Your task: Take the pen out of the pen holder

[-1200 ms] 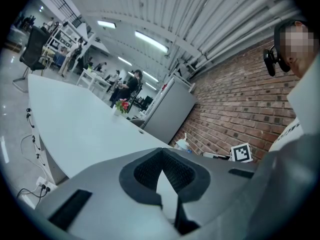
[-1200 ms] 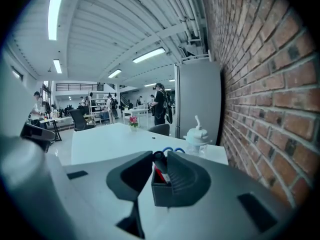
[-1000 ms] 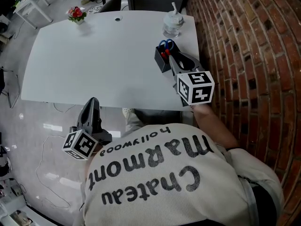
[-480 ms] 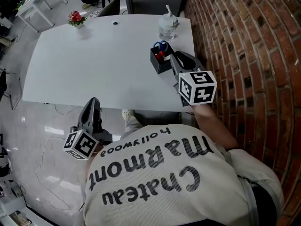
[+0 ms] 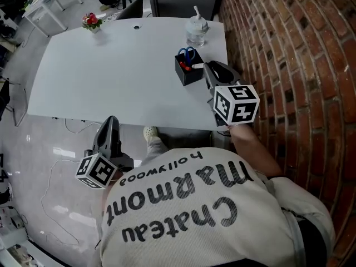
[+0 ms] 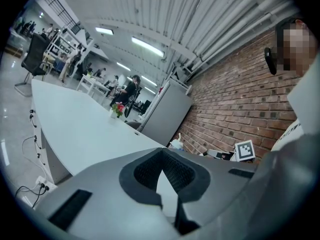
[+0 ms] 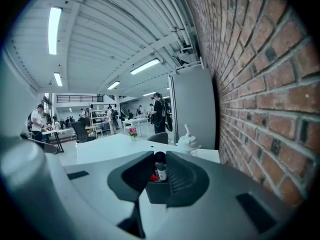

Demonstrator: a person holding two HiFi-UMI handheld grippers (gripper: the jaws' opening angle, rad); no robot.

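Pen (image 7: 160,168) of slim round section, white in the barrel with a dark rounded cap, stood in the square black pen holder (image 5: 189,74) on its right-hand side. Its upper end rose above the rim. The right gripper (image 7: 160,156) had just been closing, and its two ribbed dark pads lay against either side of the pen's top, which filled the narrow gap between them. In the head view this gripper's smooth grey body reached level across the table corner, with its tips just beside the holder. Blue loop-handled scissors (image 5: 187,53) and something small and red, too small to tell, shared the box.

The holder sat on a broad matte white table (image 5: 111,77) with rounded corners, near its right edge. A clear plastic pump bottle (image 5: 196,32) stood farther back, and a small pot of red flowers (image 5: 90,21) was well apart at the far left corner. A rough red brick wall (image 5: 289,65) ran along the right.

The left gripper (image 6: 161,151) had its textured pads meeting at the tips with nothing between them. It hung off the table's near edge above a glossy pale floor (image 5: 44,166).
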